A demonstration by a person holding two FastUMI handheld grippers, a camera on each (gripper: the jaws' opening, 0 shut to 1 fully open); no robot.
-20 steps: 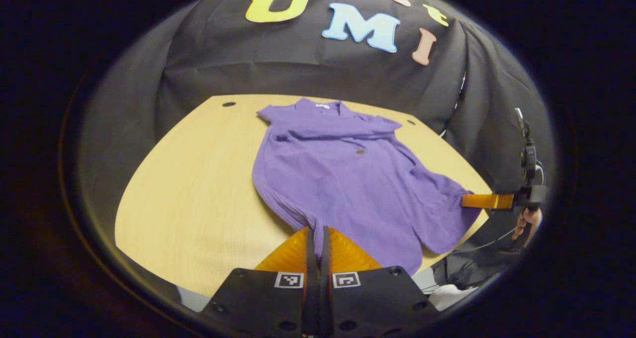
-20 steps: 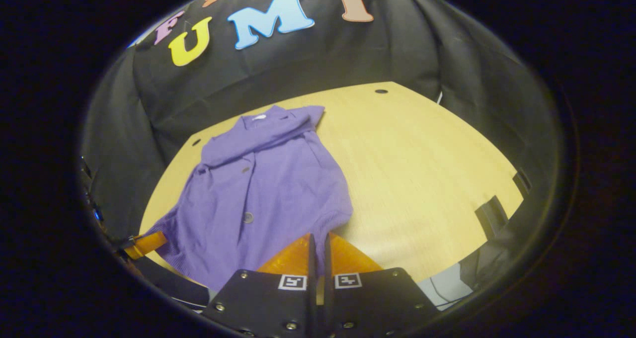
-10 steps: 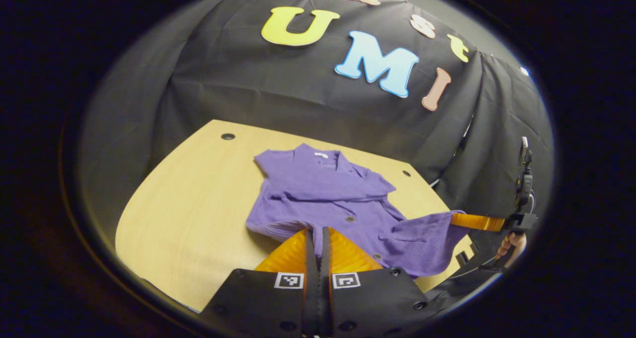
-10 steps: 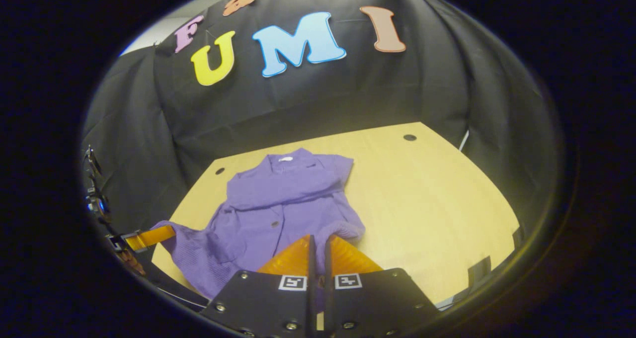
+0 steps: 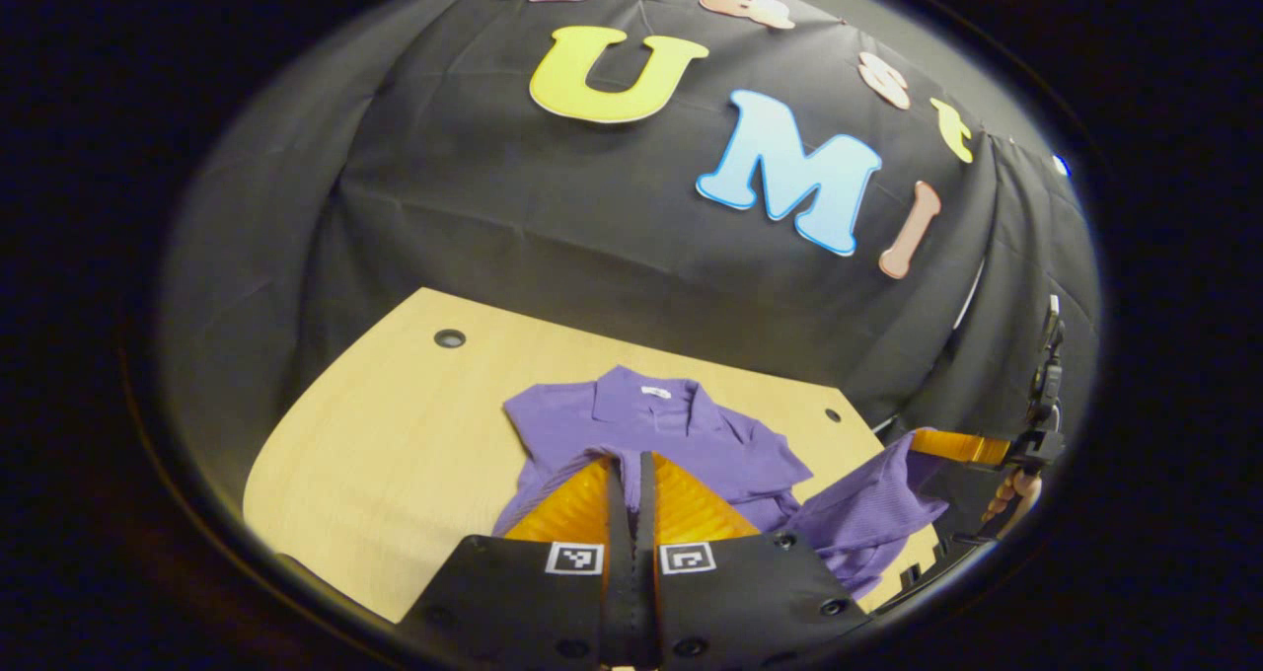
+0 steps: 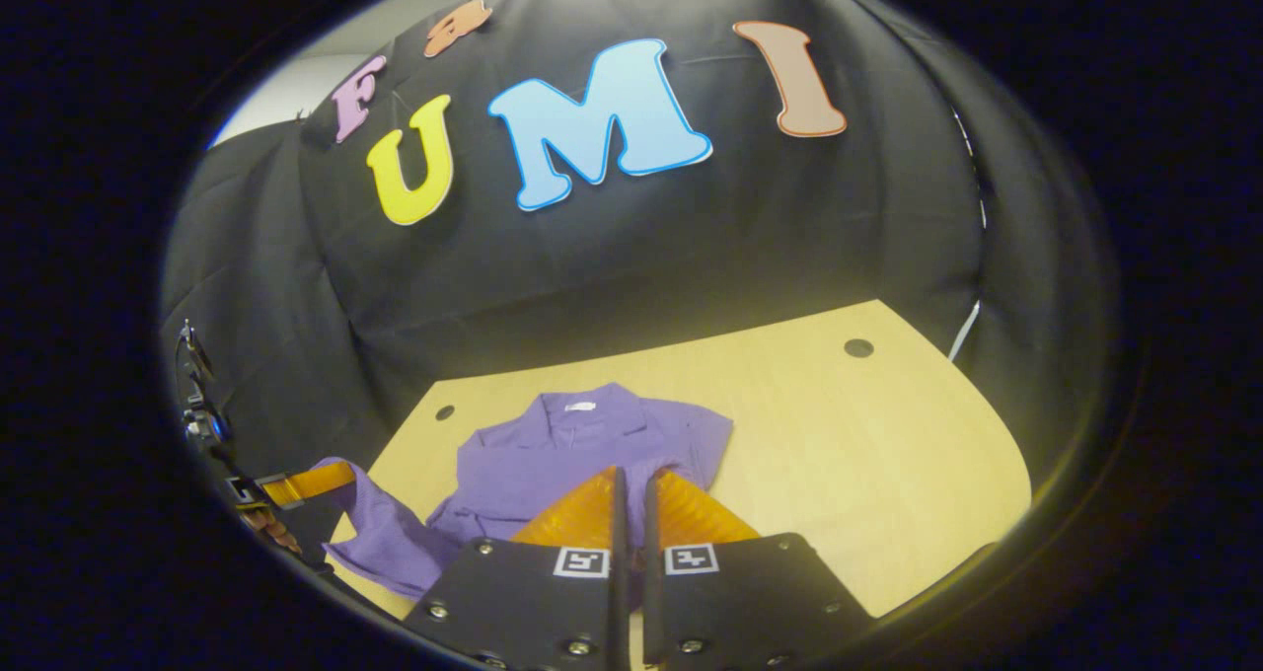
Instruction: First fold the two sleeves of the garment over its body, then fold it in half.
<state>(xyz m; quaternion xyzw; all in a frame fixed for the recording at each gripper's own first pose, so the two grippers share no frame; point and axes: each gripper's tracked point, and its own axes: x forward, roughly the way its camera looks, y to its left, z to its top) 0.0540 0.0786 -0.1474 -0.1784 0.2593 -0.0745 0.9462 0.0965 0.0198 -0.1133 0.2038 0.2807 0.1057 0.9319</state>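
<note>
A purple short-sleeved shirt (image 5: 681, 429) lies on the wooden table (image 5: 375, 434), collar at the far end and both sleeves folded over its chest. My left gripper (image 5: 631, 459) is shut on the shirt's hem, lifted over the body. Far right in the left gripper view, my right gripper (image 5: 959, 446) holds the other hem corner up, the cloth hanging between. In the right gripper view the shirt (image 6: 592, 434) sits just beyond my right gripper (image 6: 631, 474), which is shut on the hem. The left gripper (image 6: 306, 482) pinches the raised corner at far left.
The table (image 6: 868, 454) stretches bare to the right of the shirt in the right gripper view. Small round holes (image 5: 450, 338) (image 6: 857, 347) mark its far corners. A hand (image 5: 1016, 493) holds the right gripper at the table's edge. Black cloth walls the booth.
Both grippers have lifted the hem and carried it toward the collar. The lower half of the shirt has risen off the table and more of the wall shows.
</note>
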